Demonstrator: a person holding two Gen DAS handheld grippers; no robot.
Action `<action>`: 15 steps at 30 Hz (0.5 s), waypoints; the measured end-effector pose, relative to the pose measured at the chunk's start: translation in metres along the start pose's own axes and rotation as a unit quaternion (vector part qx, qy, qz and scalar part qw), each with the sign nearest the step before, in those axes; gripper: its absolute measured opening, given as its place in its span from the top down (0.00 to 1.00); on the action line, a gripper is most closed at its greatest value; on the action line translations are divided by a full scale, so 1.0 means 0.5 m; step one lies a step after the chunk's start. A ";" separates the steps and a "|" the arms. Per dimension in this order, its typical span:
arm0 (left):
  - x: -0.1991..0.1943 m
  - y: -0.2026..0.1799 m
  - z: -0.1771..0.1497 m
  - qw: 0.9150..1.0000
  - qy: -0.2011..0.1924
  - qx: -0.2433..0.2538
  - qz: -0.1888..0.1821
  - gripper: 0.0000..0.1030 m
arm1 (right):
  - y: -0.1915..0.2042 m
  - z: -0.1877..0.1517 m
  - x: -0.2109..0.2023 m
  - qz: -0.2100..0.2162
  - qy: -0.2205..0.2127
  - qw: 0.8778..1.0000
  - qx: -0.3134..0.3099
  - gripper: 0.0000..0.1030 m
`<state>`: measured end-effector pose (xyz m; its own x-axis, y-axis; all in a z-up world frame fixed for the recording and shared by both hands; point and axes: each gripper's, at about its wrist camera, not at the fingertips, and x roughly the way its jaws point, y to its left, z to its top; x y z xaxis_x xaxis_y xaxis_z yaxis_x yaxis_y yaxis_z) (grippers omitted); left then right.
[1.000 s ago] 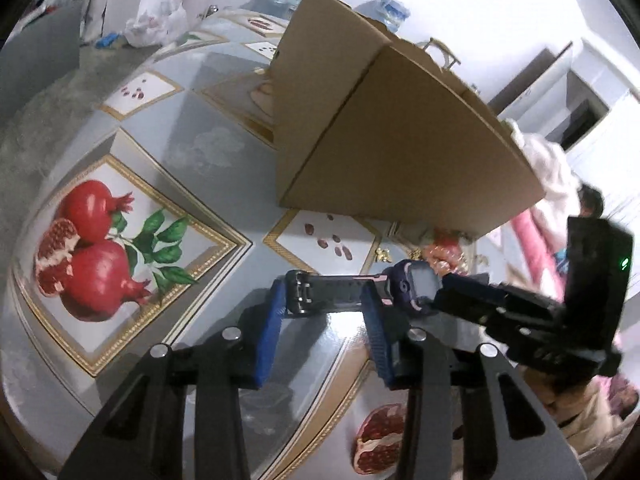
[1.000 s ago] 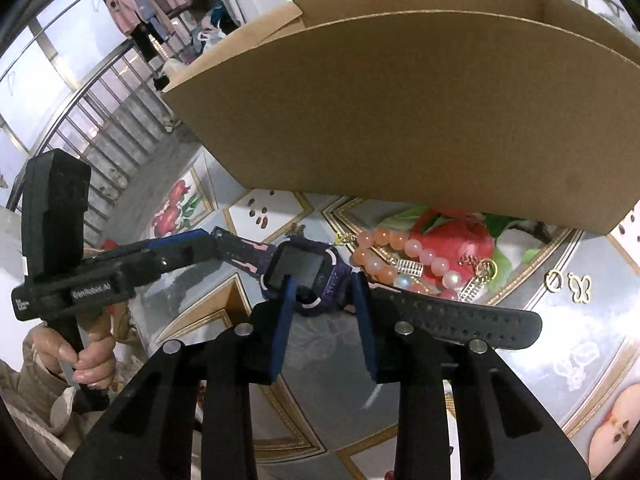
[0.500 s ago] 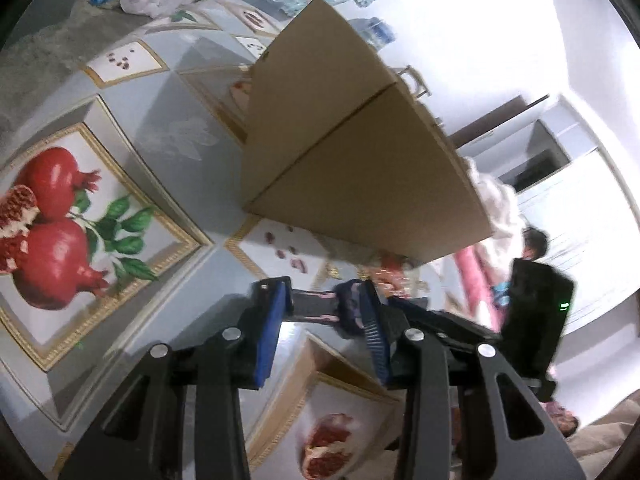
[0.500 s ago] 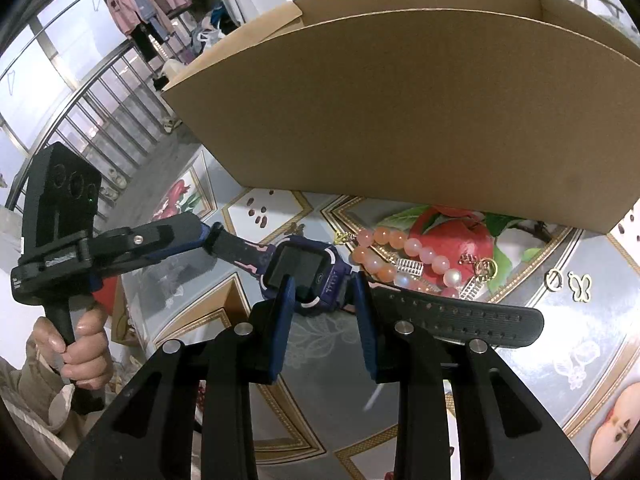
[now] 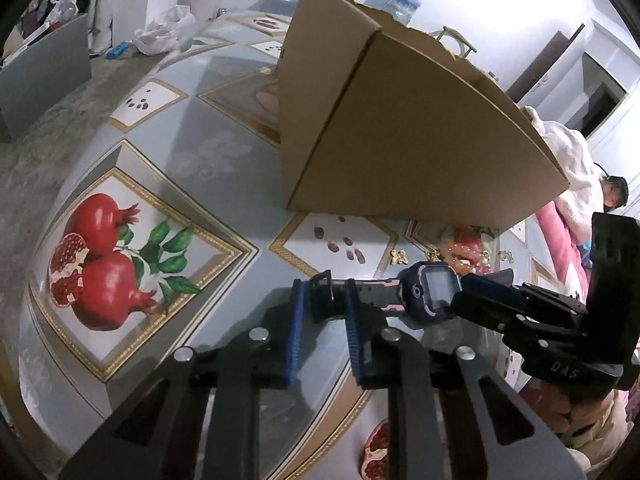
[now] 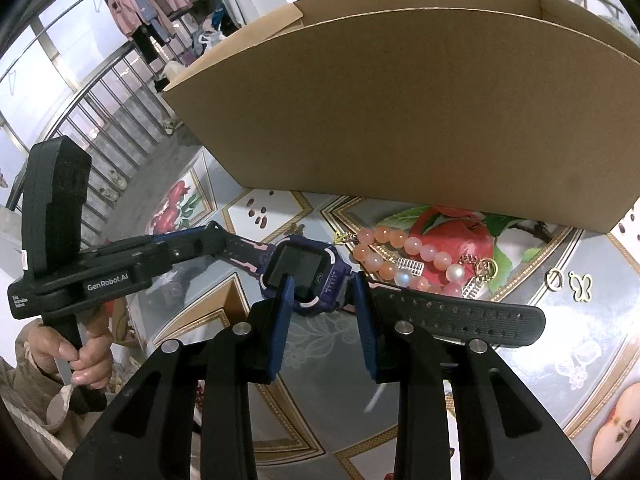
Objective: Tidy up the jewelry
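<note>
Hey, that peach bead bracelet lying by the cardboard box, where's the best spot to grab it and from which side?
Probably the near arc of the bead bracelet, from above and the side away from the cardboard box. It lies flat on the table with the box wall close behind, and the smartwatch and a small charm crowd its other beads.

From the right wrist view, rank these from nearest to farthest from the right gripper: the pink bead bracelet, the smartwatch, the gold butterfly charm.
1. smartwatch: its body sits between the right gripper fingers.
2. pink bead bracelet: just beyond the watch, to the right, in front of the cardboard box.
3. gold butterfly charm: far right on the tablecloth.
</note>
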<state>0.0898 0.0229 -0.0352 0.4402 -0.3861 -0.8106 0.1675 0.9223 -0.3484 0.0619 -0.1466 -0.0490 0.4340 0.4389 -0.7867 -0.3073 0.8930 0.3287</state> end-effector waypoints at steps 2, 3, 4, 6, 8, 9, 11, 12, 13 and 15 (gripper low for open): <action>0.005 -0.003 0.000 1.000 0.002 -0.002 -0.012 0.82 | -0.001 -0.001 -0.002 0.001 -0.001 1.000 -0.001 0.72; 0.005 0.003 -0.003 1.000 0.002 -0.004 -0.016 0.82 | -0.002 -0.001 -0.002 0.001 -0.002 1.000 -0.001 0.72; 0.005 0.008 -0.005 1.000 0.001 -0.006 -0.017 0.82 | -0.003 -0.001 -0.003 0.002 -0.002 1.000 -0.001 0.72; 0.004 0.014 -0.006 1.000 0.000 -0.016 -0.026 0.82 | -0.005 -0.001 -0.003 0.004 -0.004 1.000 0.000 0.72; 0.006 0.033 -0.006 0.997 0.001 -0.049 -0.055 0.82 | -0.006 -0.001 -0.004 0.006 -0.005 1.000 0.000 0.72; 0.004 0.044 -0.006 0.996 0.001 -0.064 -0.069 0.82 | -0.006 -0.001 -0.004 0.006 -0.006 1.000 0.001 0.72; 0.001 0.064 -0.008 0.989 -0.005 -0.097 -0.108 0.82 | -0.006 -0.001 -0.004 0.006 -0.007 1.000 0.001 0.72; -0.002 0.071 -0.009 0.986 -0.009 -0.107 -0.125 0.82 | -0.006 -0.002 -0.005 0.006 -0.007 1.000 0.000 0.73; -0.005 0.075 -0.010 0.983 -0.011 -0.116 -0.140 0.82 | -0.006 -0.002 -0.005 0.006 -0.008 1.000 0.000 0.73; -0.001 0.081 -0.011 0.974 -0.006 -0.132 -0.186 0.84 | -0.007 -0.002 -0.005 0.007 -0.009 1.000 0.000 0.73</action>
<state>0.0913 0.0604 -0.0515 0.4032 -0.6914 -0.5995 0.0865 0.6810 -0.7272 0.0609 -0.1507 -0.0488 0.4443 0.4529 -0.7730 -0.3128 0.8869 0.3399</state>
